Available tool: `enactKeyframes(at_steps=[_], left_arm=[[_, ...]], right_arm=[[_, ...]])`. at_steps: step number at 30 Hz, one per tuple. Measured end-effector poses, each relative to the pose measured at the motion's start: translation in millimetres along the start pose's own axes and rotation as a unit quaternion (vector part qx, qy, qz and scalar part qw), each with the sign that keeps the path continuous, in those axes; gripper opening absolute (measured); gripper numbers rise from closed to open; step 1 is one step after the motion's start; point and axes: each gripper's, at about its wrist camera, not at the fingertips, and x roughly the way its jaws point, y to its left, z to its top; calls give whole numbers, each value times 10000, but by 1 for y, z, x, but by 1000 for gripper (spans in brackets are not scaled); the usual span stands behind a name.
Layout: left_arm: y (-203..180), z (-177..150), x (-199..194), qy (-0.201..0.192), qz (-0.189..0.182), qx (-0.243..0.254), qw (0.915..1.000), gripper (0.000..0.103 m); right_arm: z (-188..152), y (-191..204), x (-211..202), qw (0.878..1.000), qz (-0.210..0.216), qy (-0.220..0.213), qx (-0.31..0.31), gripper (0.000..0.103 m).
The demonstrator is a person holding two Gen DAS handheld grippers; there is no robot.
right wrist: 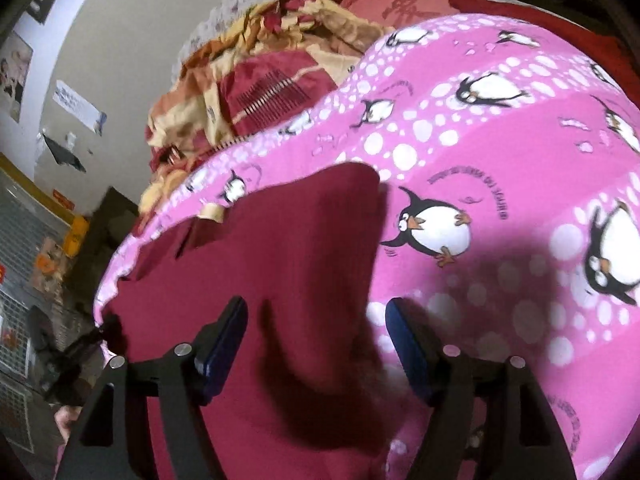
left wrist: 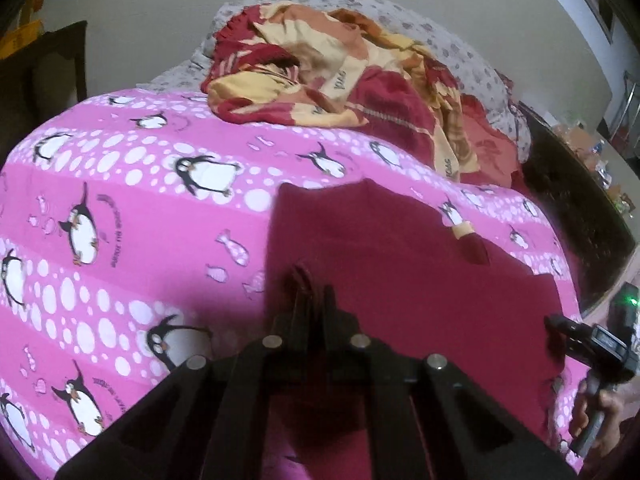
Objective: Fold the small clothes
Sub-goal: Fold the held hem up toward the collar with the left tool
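- A dark red garment (left wrist: 384,264) is seen spread flat on a bed covered by a pink penguin-print sheet (left wrist: 132,216); the same garment (right wrist: 280,264) fills the lower middle of the right wrist view.
- The left claw (left wrist: 310,280) is shown closed, its two fingers pressed together, with what looks like a fold of the garment's near edge pinched between them; blur and the dark colour make the pinch hard to confirm.
- The right claw (right wrist: 316,332) is held with its jaws standing wide apart above the garment, and nothing is gripped by the blue pads (right wrist: 224,340).
- A raised, shadowed fold of the red cloth lies between the right claw's fingers, but it is not touched by either pad.
- In the left wrist view the right claw (left wrist: 560,326) is seen at the right edge of the bed, carried by a hand (left wrist: 600,412).
- A small yellow tag (left wrist: 464,229) is seen at the garment's far edge, next to a darker red tab.
- A crumpled red and yellow blanket (left wrist: 332,76) is piled at the far end of the bed, well apart from the garment, with a grey patterned pillow (left wrist: 452,40) behind it.
- A pale wall (left wrist: 160,8) is seen beyond the bed.
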Motion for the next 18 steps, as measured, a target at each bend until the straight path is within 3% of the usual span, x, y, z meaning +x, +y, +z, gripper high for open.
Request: enactKeyframes(at_steps=[1,2,3,4,5,7,8,10,13,15,16,17,18], left_arm=[[-2,-1,1,39,-12,33,10000,5],[-5,-1,2,72,36,82,9999,6],[-7,-1,3,97,63,129,9999,8],[-9,-2,4,123,66,160,9998,19],[-9,-3,3,139,50,172,9997,43],[-8,-6,1,127,33,143,9998,75],[-7,-9,-2,47,29,115,9999,76],[-2,-15,-8,16,58,76,10000,76],[8,-27,-16,265,-53,-15,9996,76],[16,-37,-28,299,-125,-25,9995,76],[21,-45,-36,317,-118,9,9994,76],[25,-53,-44,339,-85,58,9994,76],[27,-59,-50,357,-66,97,9993,76]], right_arm=[[1,1,2,10000,85,18,-24,57],[1,5,3,9999,23,8,-153,20],[1,11,-1,9991,-206,-101,-358,19],[1,18,-7,9977,-307,-218,-559,15],[2,26,-14,9948,-468,-368,-828,14],[5,27,-18,9900,-872,-559,-957,13],[9,18,-14,9903,-1011,-513,-802,13],[11,-2,-3,9946,-933,-275,-370,13],[8,-7,-12,9971,-583,-395,-303,16],[3,-11,-26,9985,-432,-336,-86,34],[-3,-13,-35,9992,-298,-282,25,58],[-10,-14,-46,9996,-106,-244,89,69],[-19,-15,-57,9998,26,-195,78,69]])
